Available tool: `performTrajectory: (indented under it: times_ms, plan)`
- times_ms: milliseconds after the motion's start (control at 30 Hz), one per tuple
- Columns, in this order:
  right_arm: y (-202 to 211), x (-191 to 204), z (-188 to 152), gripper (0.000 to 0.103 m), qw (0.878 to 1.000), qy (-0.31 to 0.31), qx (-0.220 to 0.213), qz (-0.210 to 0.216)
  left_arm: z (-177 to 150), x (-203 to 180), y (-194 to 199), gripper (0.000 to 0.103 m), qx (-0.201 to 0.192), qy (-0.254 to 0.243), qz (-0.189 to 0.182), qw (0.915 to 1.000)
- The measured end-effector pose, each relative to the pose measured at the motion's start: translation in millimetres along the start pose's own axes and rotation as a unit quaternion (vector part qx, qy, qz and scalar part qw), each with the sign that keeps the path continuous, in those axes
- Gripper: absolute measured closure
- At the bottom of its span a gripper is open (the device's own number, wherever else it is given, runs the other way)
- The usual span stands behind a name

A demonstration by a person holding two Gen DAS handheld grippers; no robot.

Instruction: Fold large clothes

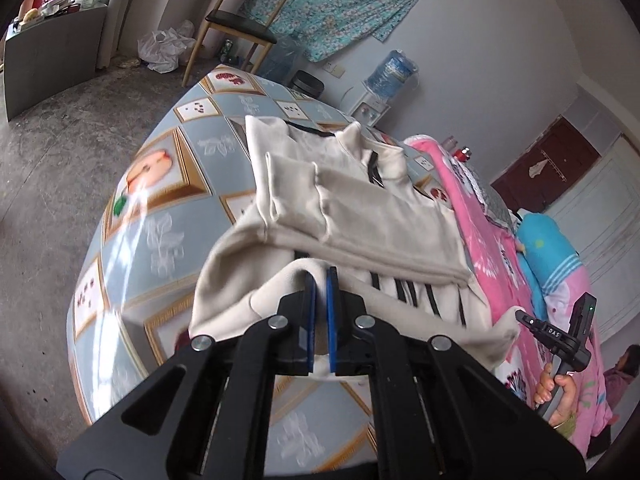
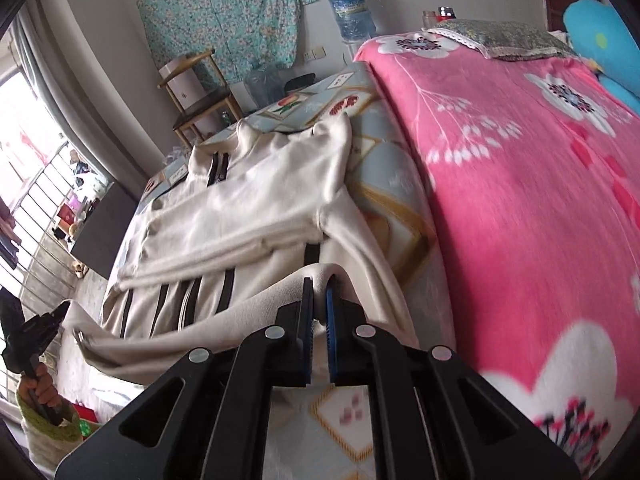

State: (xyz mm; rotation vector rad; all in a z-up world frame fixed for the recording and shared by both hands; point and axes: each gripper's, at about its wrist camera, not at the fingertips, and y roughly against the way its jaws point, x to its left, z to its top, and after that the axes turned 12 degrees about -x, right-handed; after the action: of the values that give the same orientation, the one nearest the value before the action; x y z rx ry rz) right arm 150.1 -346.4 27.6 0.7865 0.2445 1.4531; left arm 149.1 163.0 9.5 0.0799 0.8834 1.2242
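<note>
Near: left gripper point(image 1: 321, 278) & right gripper point(image 2: 319, 286), jaws clamped on hem of cream jacket point(image 1: 360, 216), soft, light, floppy fleece w/ black stripes, best held at hem corners, lying sleeves-folded on slick patterned bed cover point(image 1: 160, 184), fluffy pink blanket point(image 2: 520, 200) far right.

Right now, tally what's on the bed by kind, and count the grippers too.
Cream garment: 1
Pink blanket: 1
Blue cushion: 1
Grey pillow: 1
Grippers: 2, left and right, each shut on the garment's hem
Total: 6
</note>
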Motion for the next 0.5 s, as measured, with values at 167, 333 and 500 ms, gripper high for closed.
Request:
performTrajectory:
  times_ms: [167, 333, 500]
  plan:
    - [-70.9, -11.1, 18.8, 0.097, 0.999, -0.035, 0.022, 0.004, 15.8, 17.2, -54.7, 0.098, 0.022, -0.006, 0.041, 0.9989]
    - [-107.5, -25.1, 14.9, 0.094, 0.995, -0.072, 0.065, 0.012, 17.0, 34.3, -78.6, 0.094, 0.049, 0.022, 0.048, 0.9974]
    - [-84.3, -35.4, 20.9, 0.040, 0.994, -0.094, 0.042, 0.032, 23.9, 34.9, -55.3, 0.061, 0.014, 0.025, 0.040, 0.9988]
